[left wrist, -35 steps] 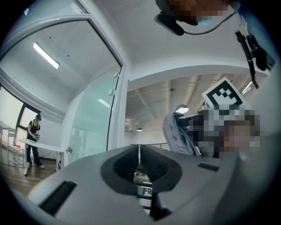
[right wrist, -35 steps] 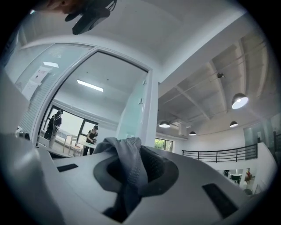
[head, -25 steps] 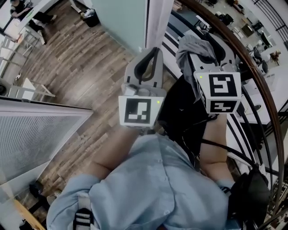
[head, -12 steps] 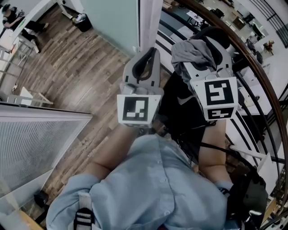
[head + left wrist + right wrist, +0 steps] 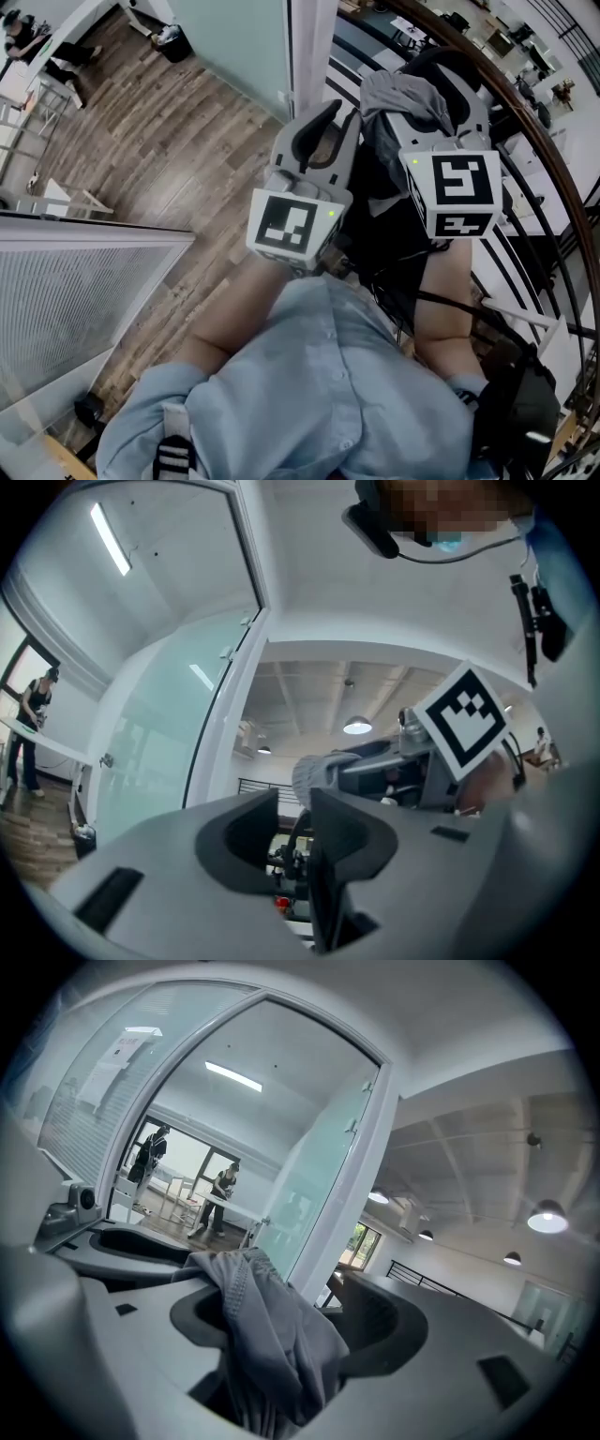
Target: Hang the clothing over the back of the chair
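Grey fabric is the story: the clothing (image 5: pixel 405 94) sits bunched at one o'clock in the head view, heaped on top of the right gripper (image 5: pixel 429 111) and just in front of the black chair back (image 5: pixel 448 62). From above it is a crumpled mound, so no clear long axis shows there. The right gripper view tells it better. Here the clothing (image 5: pixel 272 1335) runs from a peak at about ten o'clock down to six, long axis close to vertical, loose end hanging downward. It is draped over the jaw on the nine o'clock side and spills into the gap. The right gripper (image 5: pixel 281 1277) has just been opening its jaws, and they now stand spread wide. The garment lies between them but is not pinched — it only rests against the three o'clock jaw low down.

Over to the left gripper (image 5: pixel 339 112), at twelve o'clock of the head view, just beside the right one and pointing the same way, away from the person. In its own view the left gripper (image 5: pixel 292 803) shows jaws that have just been opening: a narrow slit between them, nothing in it. At two o'clock in that view sits the right gripper's marker cube (image 5: pixel 464 726), with a grey fold of the clothing (image 5: pixel 314 772) poking out just above the left jaw tips.

Round the edges of the head view, the wooden floor (image 5: pixel 169 141) fills nine to eleven o'clock. A frosted glass panel (image 5: pixel 234 42) stands near twelve, and a curved brown handrail (image 5: pixel 534 141) sweeps past at two to three. The person's pale blue shirt (image 5: pixel 319 394) fills six o'clock.
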`<state>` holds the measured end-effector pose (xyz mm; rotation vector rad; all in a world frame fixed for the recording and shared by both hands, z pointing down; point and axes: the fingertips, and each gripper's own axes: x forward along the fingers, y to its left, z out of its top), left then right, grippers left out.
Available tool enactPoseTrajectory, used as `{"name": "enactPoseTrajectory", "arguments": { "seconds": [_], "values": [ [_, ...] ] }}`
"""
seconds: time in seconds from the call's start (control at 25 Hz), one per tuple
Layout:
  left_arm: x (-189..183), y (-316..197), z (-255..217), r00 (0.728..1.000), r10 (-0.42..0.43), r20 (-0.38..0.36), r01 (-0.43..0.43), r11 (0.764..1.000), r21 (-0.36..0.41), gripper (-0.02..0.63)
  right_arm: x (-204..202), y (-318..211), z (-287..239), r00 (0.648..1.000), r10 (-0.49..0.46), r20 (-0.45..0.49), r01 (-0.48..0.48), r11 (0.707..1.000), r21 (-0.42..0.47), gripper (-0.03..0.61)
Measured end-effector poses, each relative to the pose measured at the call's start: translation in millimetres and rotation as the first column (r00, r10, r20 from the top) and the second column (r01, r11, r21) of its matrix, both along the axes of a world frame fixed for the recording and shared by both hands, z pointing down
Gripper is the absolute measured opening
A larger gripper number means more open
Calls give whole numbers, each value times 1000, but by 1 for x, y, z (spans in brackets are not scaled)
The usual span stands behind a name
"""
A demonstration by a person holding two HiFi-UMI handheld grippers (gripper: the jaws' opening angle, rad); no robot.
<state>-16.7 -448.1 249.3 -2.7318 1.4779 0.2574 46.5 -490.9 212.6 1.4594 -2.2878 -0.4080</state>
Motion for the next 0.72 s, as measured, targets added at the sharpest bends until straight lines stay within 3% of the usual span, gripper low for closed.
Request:
{"name": "enactPoseTrajectory", "arguments": {
  "seconds": [0.08, 0.16, 0.36, 0.6, 0.72],
  "values": [
    [4, 1, 7, 999, 43, 2, -43, 999, -19, 171, 0, -2, -1, 1000, 1, 5, -1, 1000, 0, 321],
    [8, 4, 11, 997, 79, 1, -79, 996, -30, 200, 0, -4, 1, 1000, 0, 7, 0, 1000, -1, 321],
    [9, 4, 16, 995, 102, -8, -103, 994, -44, 229, -2, -11, 0, 1000, -18, 16, 18, 1000, -4, 321],
    [21, -15, 22, 992, 117, 53, -115, 992, -44, 231, -3, -9, 0, 999, -34, 17, 34, 999, 7, 314],
    [18, -24, 18, 993, 106, 47, -104, 993, -51, 230, -6, -8, -5, 998, -63, 20, 62, 998, 9, 291]
  ]
}}
